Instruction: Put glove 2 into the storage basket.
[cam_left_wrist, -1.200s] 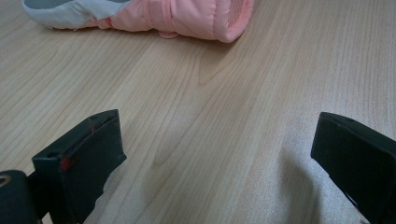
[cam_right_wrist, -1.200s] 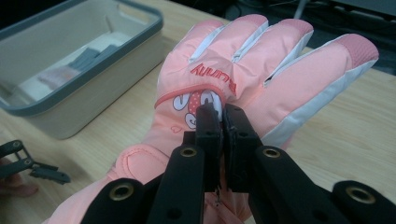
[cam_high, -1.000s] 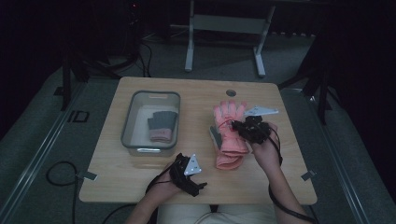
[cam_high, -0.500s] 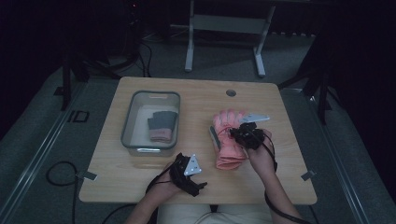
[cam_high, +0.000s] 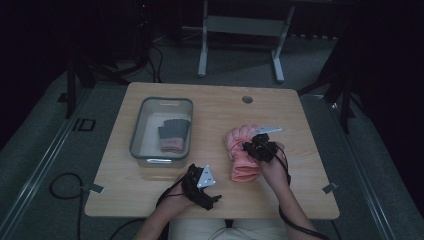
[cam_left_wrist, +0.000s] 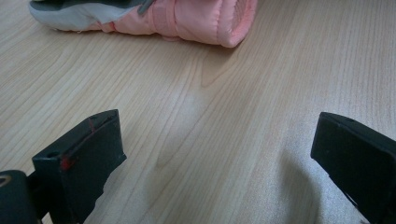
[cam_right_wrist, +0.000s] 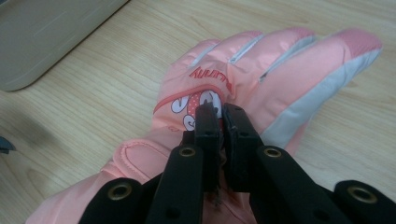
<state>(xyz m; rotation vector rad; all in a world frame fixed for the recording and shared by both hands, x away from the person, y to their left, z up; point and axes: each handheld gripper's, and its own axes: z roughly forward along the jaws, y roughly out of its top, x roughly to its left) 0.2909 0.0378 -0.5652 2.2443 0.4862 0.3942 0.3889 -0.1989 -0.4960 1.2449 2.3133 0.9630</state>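
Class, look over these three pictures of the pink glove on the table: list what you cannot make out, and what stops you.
- Right gripper: its jaws stand together over the pink glove; whether fabric is pinched is hidden by the jaws.
- Glove's cuff: cut off by the bottom edge of the right gripper view.
- Glove in the bin: dim and too small in the high view to see detail.

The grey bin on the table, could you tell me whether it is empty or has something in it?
Not empty. The grey bin holds one glove, dark fingers and pink cuff, lying flat on its floor.

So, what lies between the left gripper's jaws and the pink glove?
Only bare wooden table lies between the open left gripper and the pink glove, as the left gripper view shows.
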